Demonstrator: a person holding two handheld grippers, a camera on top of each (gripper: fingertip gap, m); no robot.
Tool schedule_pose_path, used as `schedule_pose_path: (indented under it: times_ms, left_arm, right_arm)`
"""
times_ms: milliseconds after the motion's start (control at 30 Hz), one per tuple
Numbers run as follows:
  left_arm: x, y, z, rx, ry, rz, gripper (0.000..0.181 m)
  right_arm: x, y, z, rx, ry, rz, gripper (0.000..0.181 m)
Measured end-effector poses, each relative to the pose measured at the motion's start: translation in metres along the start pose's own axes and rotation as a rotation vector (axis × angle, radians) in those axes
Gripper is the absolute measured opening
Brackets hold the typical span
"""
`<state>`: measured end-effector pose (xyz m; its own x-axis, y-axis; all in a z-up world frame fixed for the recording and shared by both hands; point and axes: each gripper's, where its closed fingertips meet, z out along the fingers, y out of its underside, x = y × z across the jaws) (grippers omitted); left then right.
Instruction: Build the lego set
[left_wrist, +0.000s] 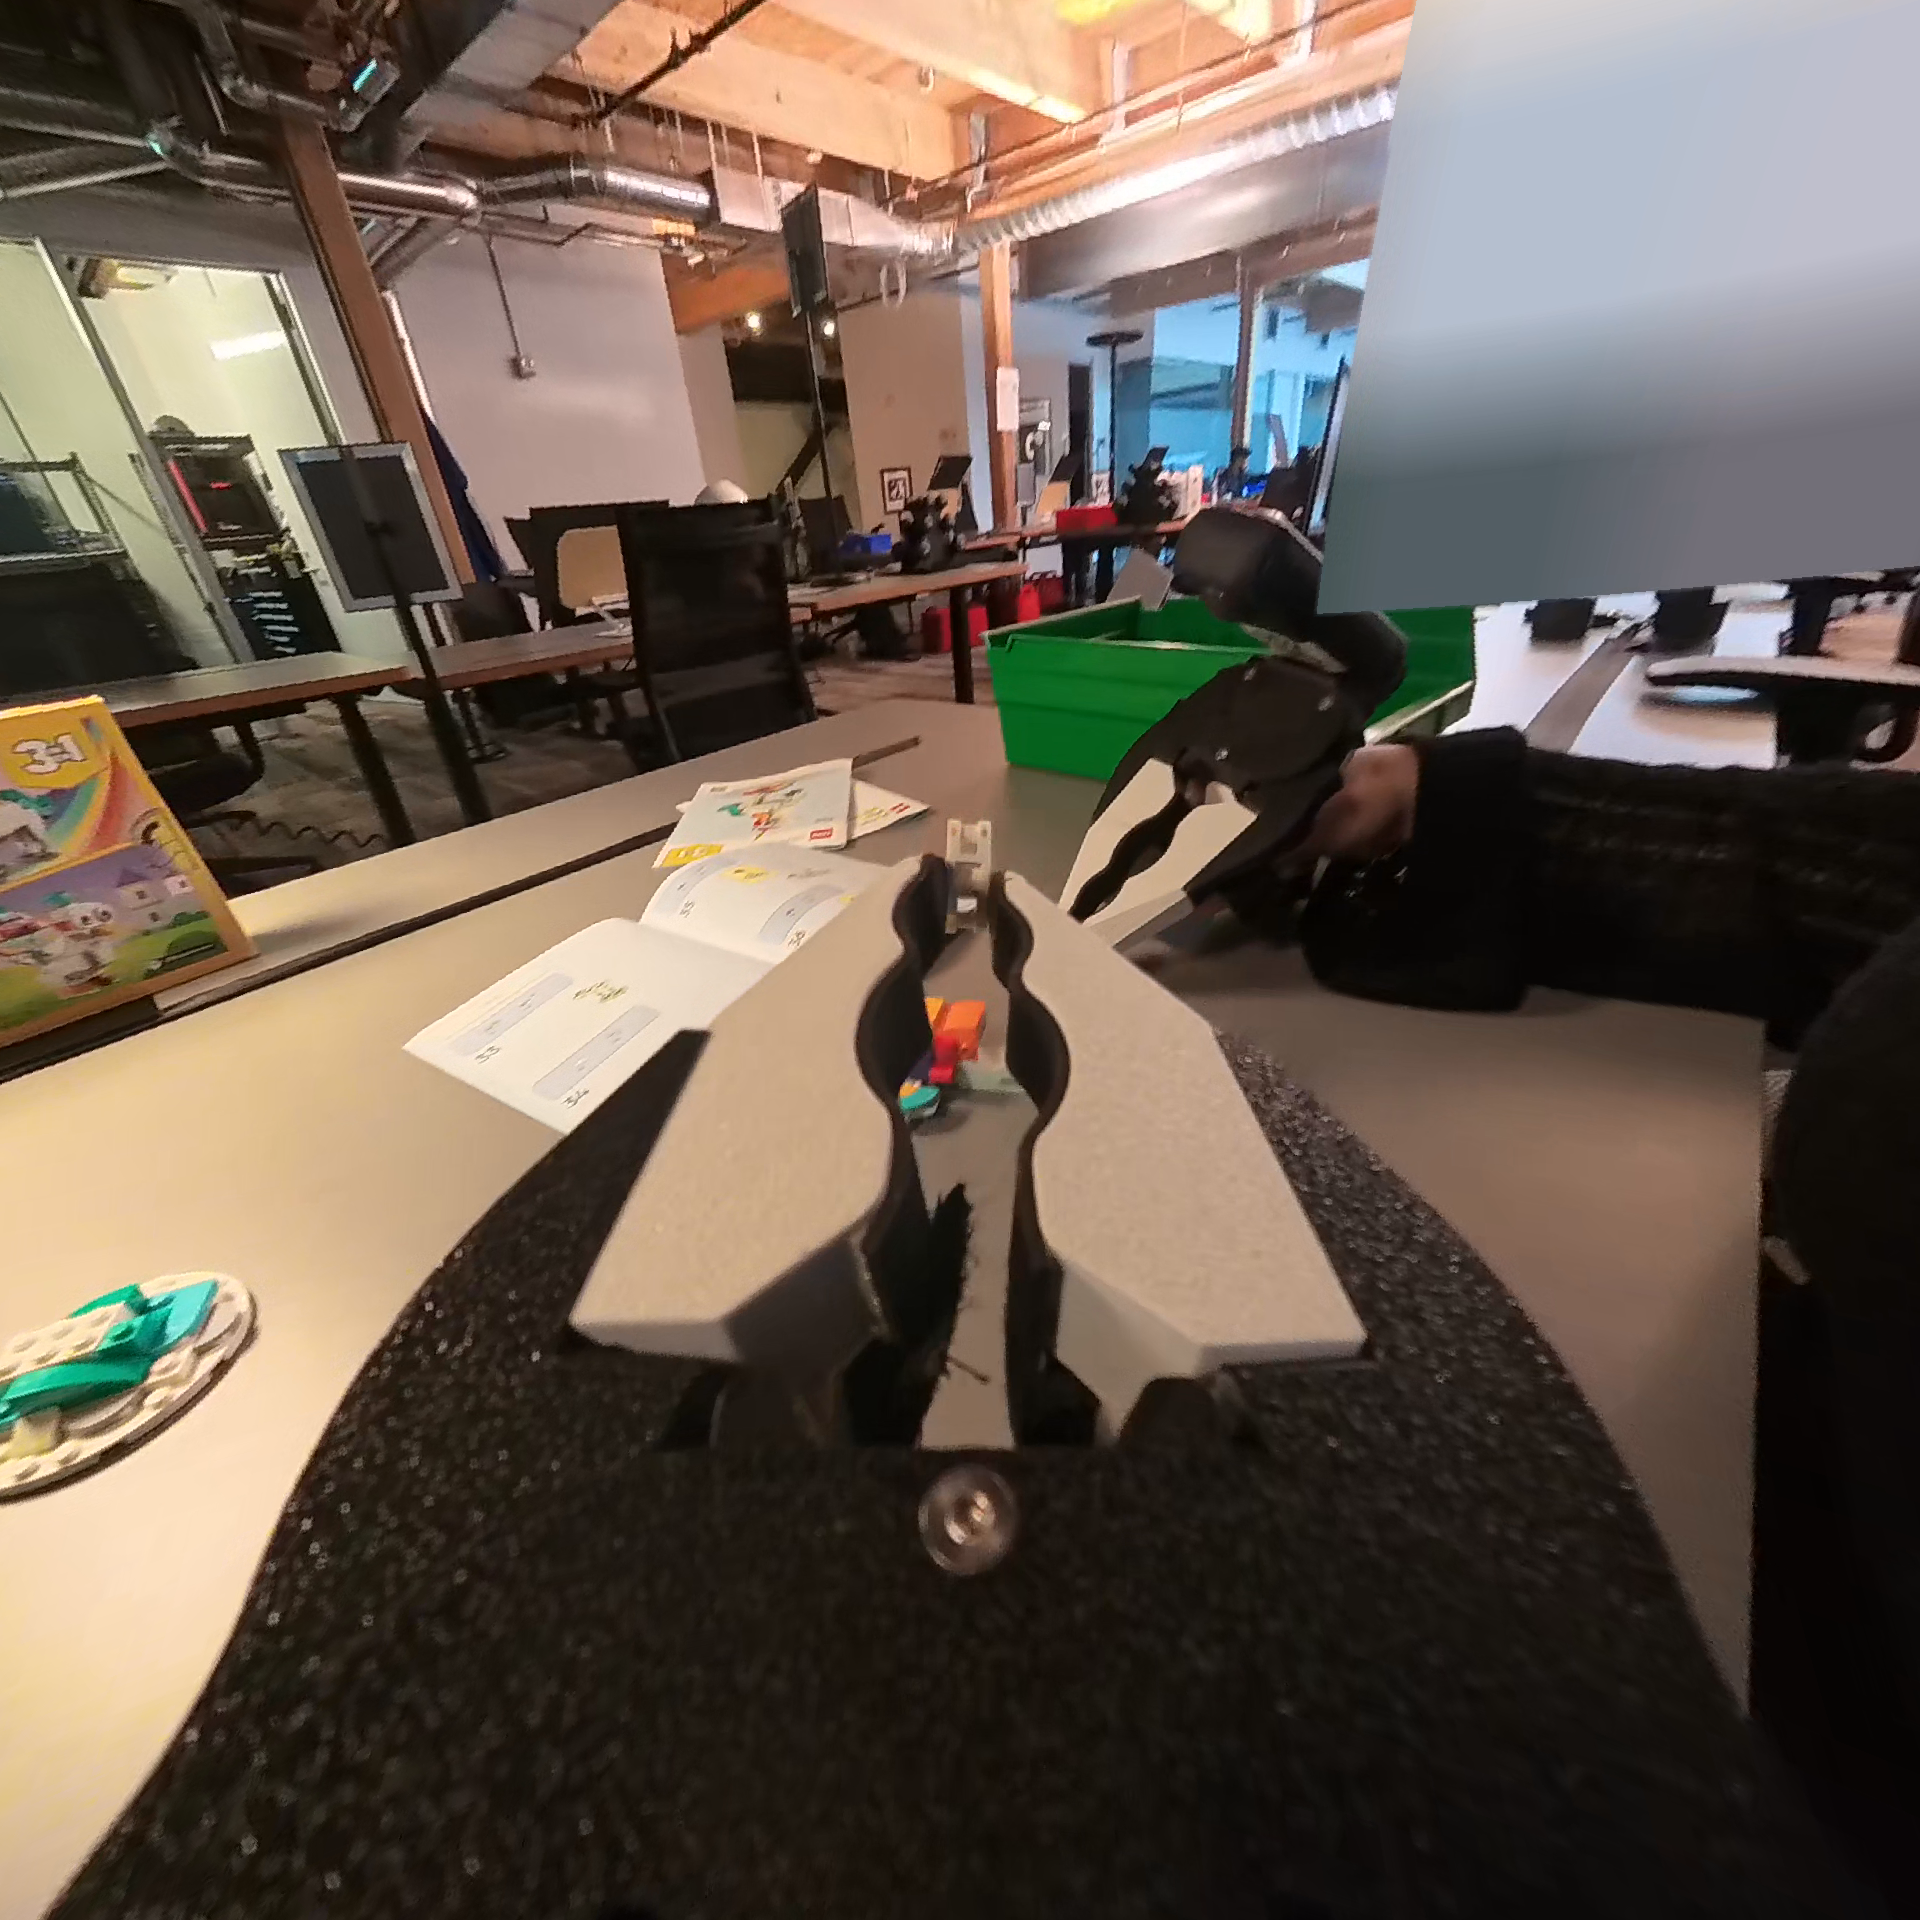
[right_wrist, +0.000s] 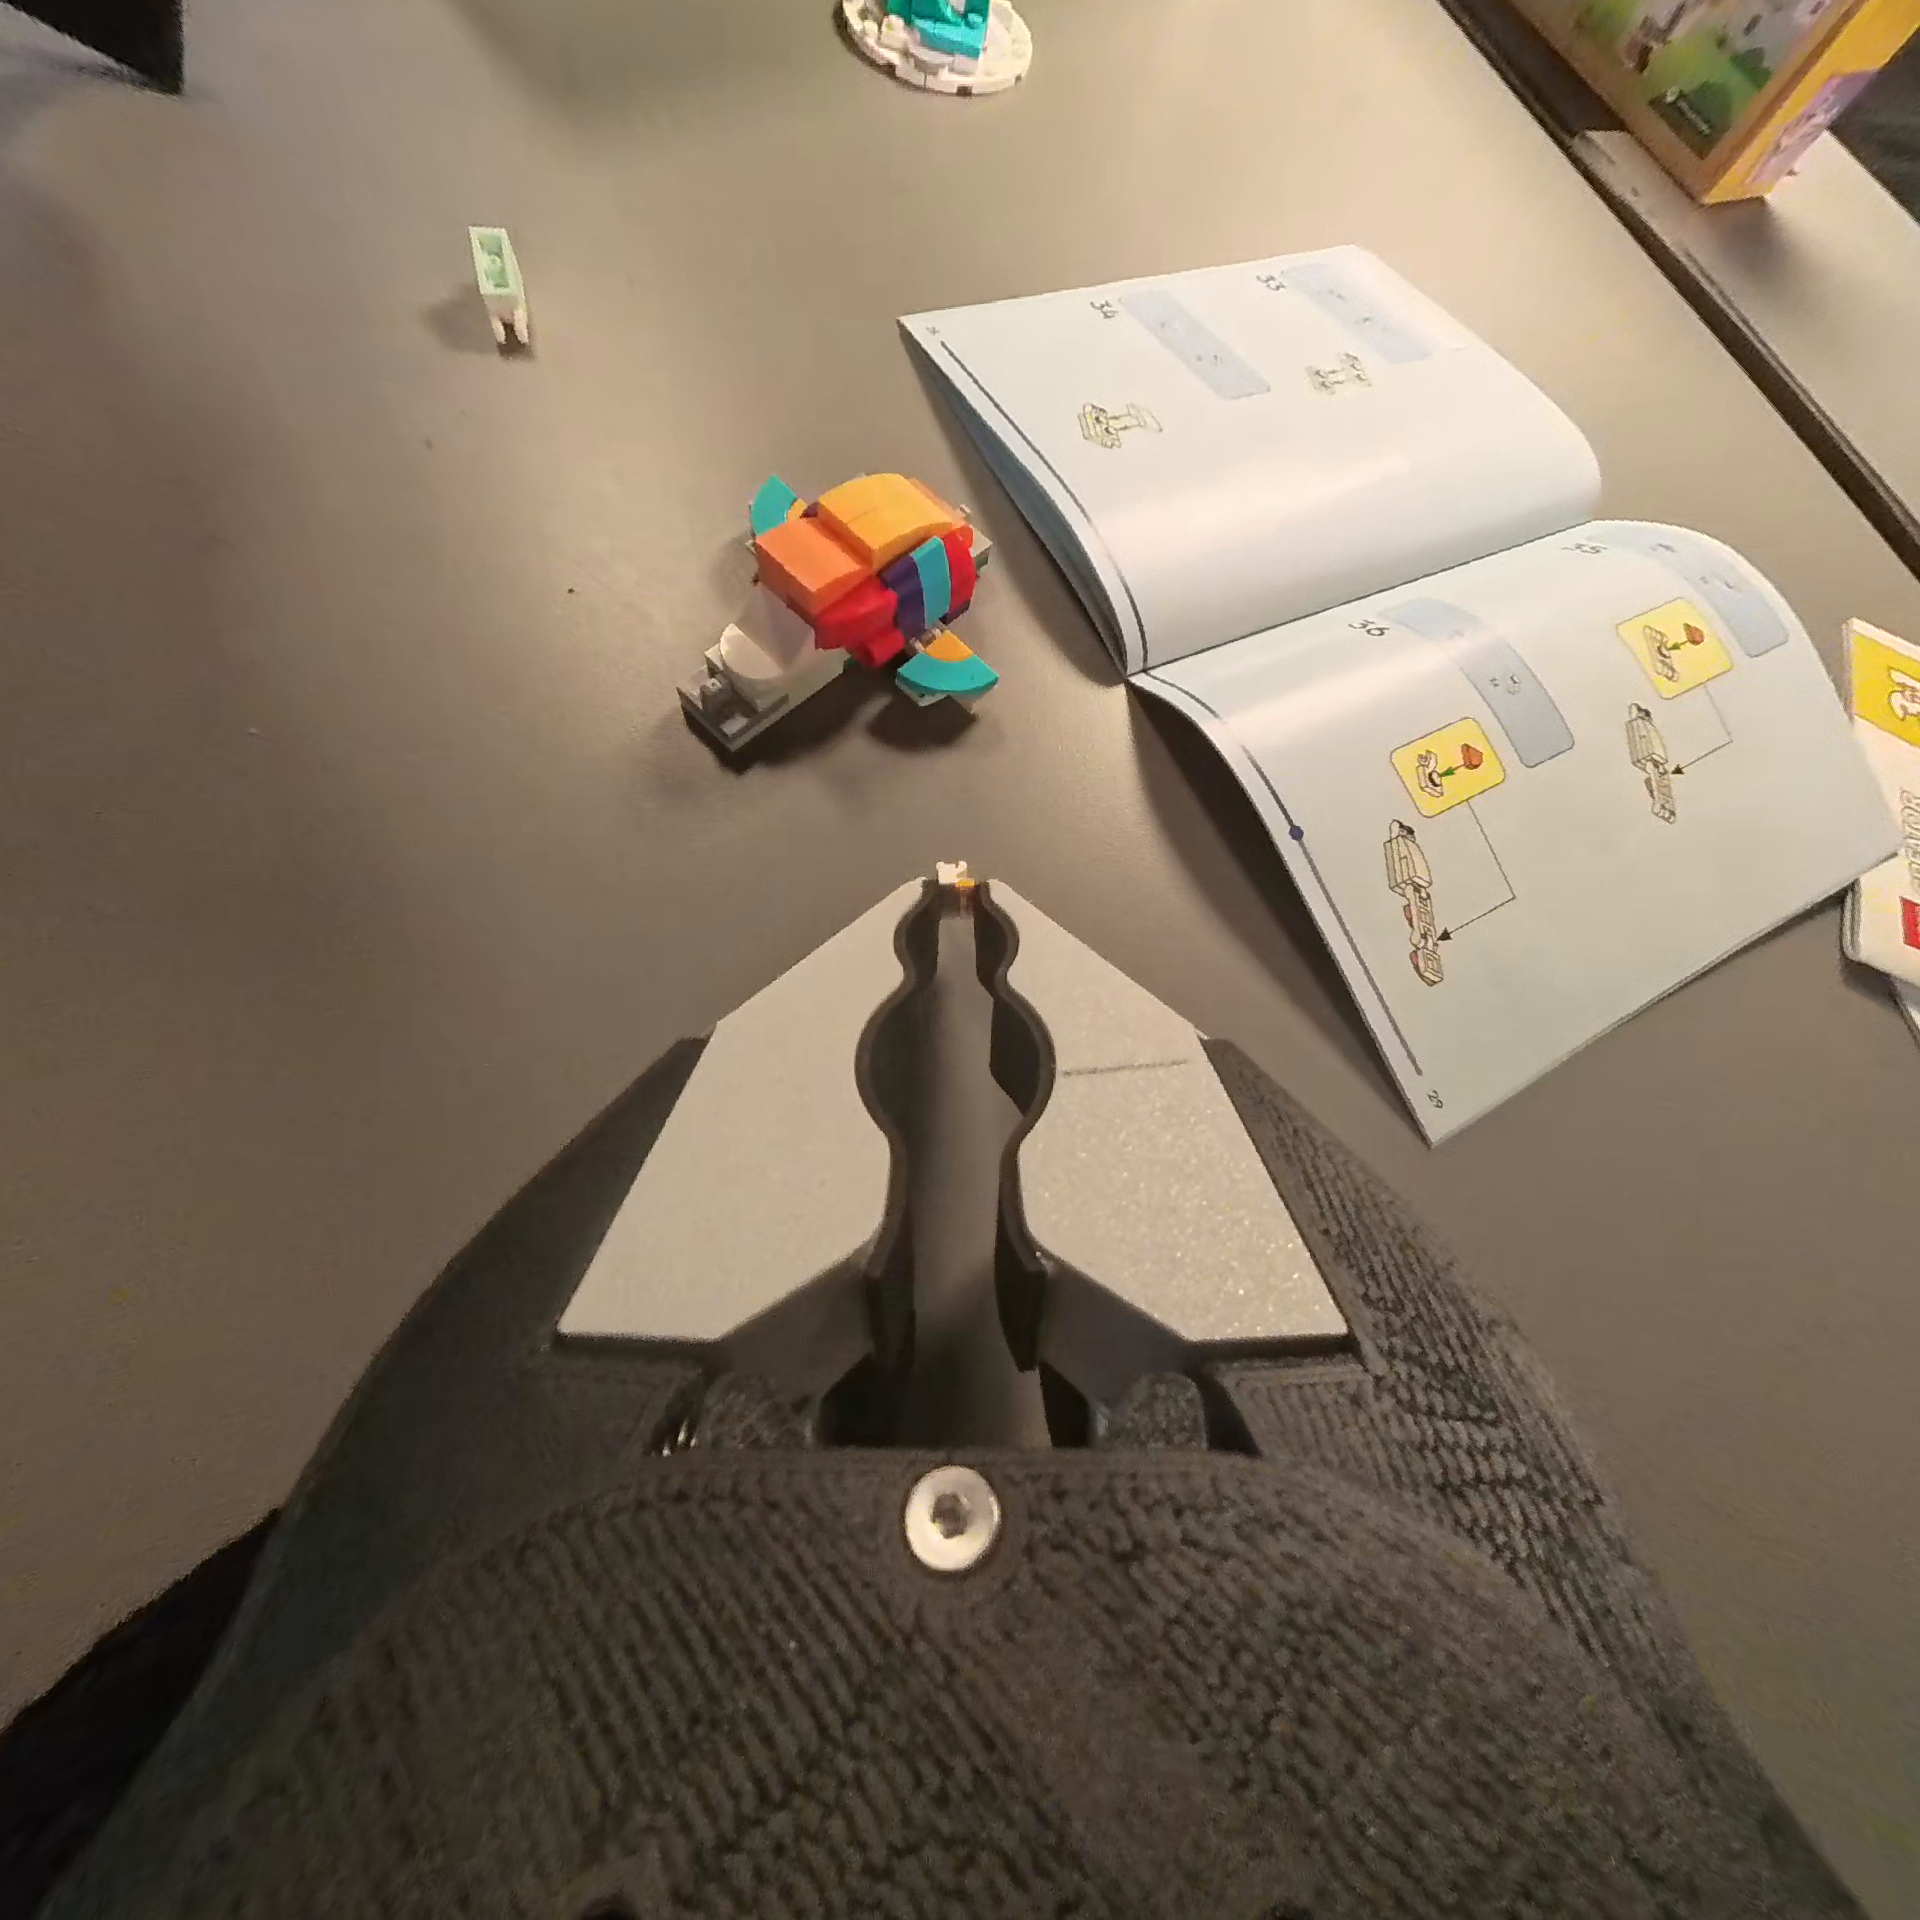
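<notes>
My left gripper (left_wrist: 961, 891) is shut on a small white and grey lego piece (left_wrist: 968, 847) that sticks out above its tips, held over the table. A colourful lego build (left_wrist: 951, 1039) lies on the table below it, seen between the fingers. My right gripper (right_wrist: 954, 888) is shut on a tiny white and orange piece (right_wrist: 954, 875) and hovers just short of the same build (right_wrist: 852, 592), which is orange, red, purple and teal on a grey base. The right gripper also shows in the left wrist view (left_wrist: 1086, 904), held by a hand in a black sleeve.
An open instruction booklet (right_wrist: 1351, 623) lies right of the build. A mint green piece (right_wrist: 497, 275) lies alone at the far left. A round white and teal lego base (left_wrist: 104, 1351), the set's box (left_wrist: 94, 883) and a green bin (left_wrist: 1081, 696) stand around the table (right_wrist: 312, 831).
</notes>
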<state>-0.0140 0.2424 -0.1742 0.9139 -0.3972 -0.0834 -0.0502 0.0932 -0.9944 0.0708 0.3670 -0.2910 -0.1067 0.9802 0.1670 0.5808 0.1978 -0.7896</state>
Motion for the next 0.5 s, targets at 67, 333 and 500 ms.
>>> schedule_pose_path:
  times_ms: [67,333,500]
  left_arm:
    - [-0.003,0.003,-0.001,-0.018,-0.013,0.009,0.005]
    - [-0.017,0.034,-0.008,-0.248,-0.072,0.104,0.005]
    - [-0.022,0.064,-0.018,-0.444,-0.076,0.192,0.005]
  right_arm:
    - [0.000,0.001,0.001,-0.006,0.001,-0.005,0.005]
    - [-0.002,0.004,0.003,-0.029,0.006,-0.025,0.005]
    - [-0.002,0.005,0.004,-0.037,0.010,-0.034,0.005]
